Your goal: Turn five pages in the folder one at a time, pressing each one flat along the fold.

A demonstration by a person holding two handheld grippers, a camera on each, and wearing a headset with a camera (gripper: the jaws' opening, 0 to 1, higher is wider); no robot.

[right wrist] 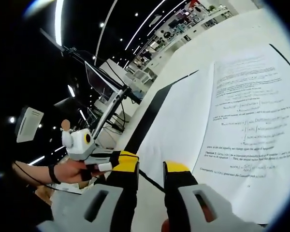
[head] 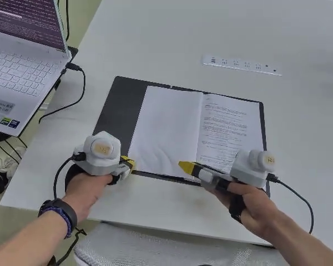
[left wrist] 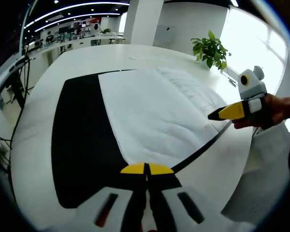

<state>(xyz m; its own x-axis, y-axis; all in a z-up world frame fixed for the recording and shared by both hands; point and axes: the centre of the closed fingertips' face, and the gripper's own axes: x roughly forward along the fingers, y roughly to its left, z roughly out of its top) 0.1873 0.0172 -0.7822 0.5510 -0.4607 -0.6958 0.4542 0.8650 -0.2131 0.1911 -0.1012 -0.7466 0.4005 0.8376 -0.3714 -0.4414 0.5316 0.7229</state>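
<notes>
An open black folder [head: 115, 111] lies flat on the white table. Its left page [head: 166, 127] is blank and its right page [head: 228, 126] is printed. My left gripper [head: 129, 163] is shut with nothing in it, at the folder's near edge by the blank page's corner; its closed yellow tips [left wrist: 146, 169] hover over the black cover [left wrist: 82, 145]. My right gripper [head: 186, 165] points left at the near edge below the fold. Its jaws stand open [right wrist: 152, 166] with nothing between them, aimed at the blank page [right wrist: 183, 125] beside the printed page [right wrist: 251, 121].
An open laptop [head: 22, 55] sits at the far left with cables [head: 72, 100] trailing off the table edge. A white power strip [head: 241, 64] lies beyond the folder. A grey chair back [head: 127, 246] is below the near table edge [head: 155, 213]. A potted plant [left wrist: 210, 48] stands far off.
</notes>
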